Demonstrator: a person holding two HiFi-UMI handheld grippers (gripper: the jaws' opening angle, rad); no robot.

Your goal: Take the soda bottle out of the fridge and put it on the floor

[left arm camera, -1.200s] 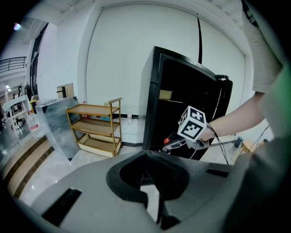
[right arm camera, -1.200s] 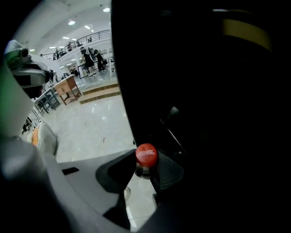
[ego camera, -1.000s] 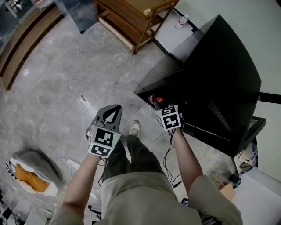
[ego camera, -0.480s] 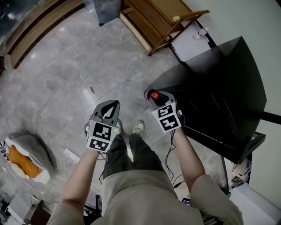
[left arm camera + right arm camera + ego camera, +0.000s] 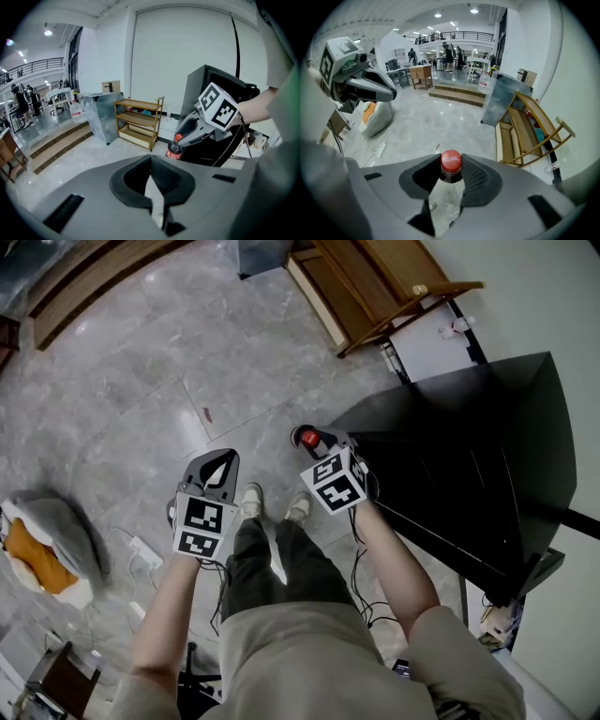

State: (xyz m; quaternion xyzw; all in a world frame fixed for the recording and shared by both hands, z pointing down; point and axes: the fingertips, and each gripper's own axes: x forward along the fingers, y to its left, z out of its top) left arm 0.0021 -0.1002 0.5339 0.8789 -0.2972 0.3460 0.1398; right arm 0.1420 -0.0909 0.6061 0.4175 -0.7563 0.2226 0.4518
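The soda bottle (image 5: 451, 161) (dark cola, red cap, red label) hangs by its neck in the right hand-held gripper (image 5: 451, 172), whose jaws are clamped on it. It is held above the grey floor (image 5: 141, 381), just beside the black fridge (image 5: 469, 456). The left hand-held gripper (image 5: 151, 159) is closed and holds nothing.

Smooth red plastic caps the soda bottle (image 5: 451, 162) between matt grey jaws of the right gripper (image 5: 450, 165) (ribbed black pads (image 5: 476, 176)); beyond, glossy stone floor (image 5: 426, 122).

Dark, red-capped soda bottle (image 5: 451, 161) hangs, neck clamped between right gripper (image 5: 450, 167) fingers (image 5: 477, 177).
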